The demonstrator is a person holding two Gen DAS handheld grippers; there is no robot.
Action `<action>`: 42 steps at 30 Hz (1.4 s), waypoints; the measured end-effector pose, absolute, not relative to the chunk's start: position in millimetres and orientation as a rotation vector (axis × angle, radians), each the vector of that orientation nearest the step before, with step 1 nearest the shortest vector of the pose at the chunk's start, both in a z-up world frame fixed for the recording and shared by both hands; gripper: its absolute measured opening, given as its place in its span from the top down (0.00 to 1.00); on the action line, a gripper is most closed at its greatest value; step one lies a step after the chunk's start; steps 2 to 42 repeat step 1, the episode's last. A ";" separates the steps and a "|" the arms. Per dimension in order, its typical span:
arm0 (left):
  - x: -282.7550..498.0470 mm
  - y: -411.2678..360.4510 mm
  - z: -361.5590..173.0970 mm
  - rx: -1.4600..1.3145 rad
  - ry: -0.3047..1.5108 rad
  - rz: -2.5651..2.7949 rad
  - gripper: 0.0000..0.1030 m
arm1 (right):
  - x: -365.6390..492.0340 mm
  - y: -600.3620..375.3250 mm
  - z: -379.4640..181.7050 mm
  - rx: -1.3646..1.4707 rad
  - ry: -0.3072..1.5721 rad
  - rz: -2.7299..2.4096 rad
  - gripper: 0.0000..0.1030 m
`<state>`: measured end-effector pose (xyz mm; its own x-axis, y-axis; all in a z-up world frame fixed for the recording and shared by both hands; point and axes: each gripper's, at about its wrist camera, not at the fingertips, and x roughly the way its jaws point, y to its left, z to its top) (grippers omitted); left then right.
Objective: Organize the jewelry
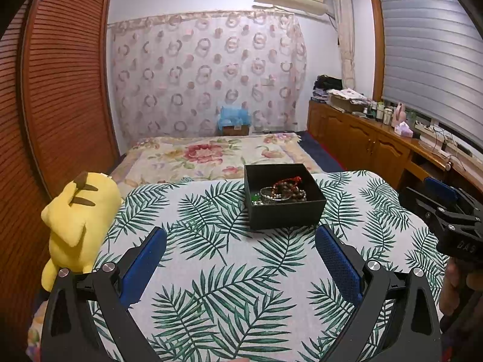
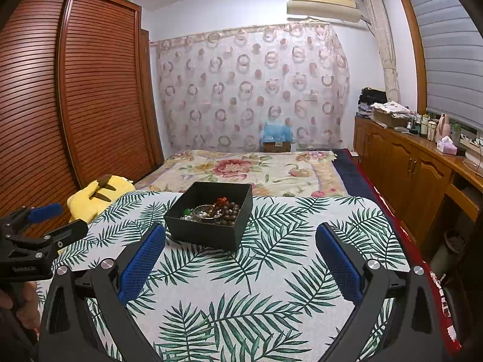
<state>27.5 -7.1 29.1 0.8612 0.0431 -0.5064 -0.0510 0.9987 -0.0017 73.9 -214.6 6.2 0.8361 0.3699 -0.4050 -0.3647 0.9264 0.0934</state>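
A black open box (image 1: 286,212) (image 2: 208,235) sits on the leaf-print cloth (image 1: 229,271) (image 2: 241,286). Inside it lie dark wooden beads with a red cord (image 1: 289,191) (image 2: 228,208), a silver bangle (image 1: 270,194) (image 2: 205,212) and a green piece (image 1: 256,201) (image 2: 187,211). My left gripper (image 1: 241,238) is open, its blue pads wide apart, short of the box. My right gripper (image 2: 241,235) is open too, the box just beyond its left pad. Each gripper shows at the other view's edge, the right gripper (image 1: 446,211) and the left gripper (image 2: 36,229).
A yellow plush toy (image 1: 75,220) (image 2: 99,193) lies at the cloth's left edge. Behind is a floral bedspread (image 1: 211,154), a slatted wooden wardrobe (image 1: 60,90) on the left and a wooden cabinet (image 2: 407,163) with bottles on the right.
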 end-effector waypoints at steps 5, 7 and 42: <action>27.6 -7.1 29.1 -0.016 0.531 0.048 0.08 | 73.0 -212.8 6.2 0.012 0.432 0.389 0.03; 27.6 -7.1 29.1 -0.016 0.531 0.048 0.08 | 73.0 -212.8 6.2 0.012 0.432 0.389 0.03; 27.6 -7.1 29.1 -0.016 0.531 0.048 0.08 | 73.0 -212.8 6.2 0.012 0.432 0.389 0.03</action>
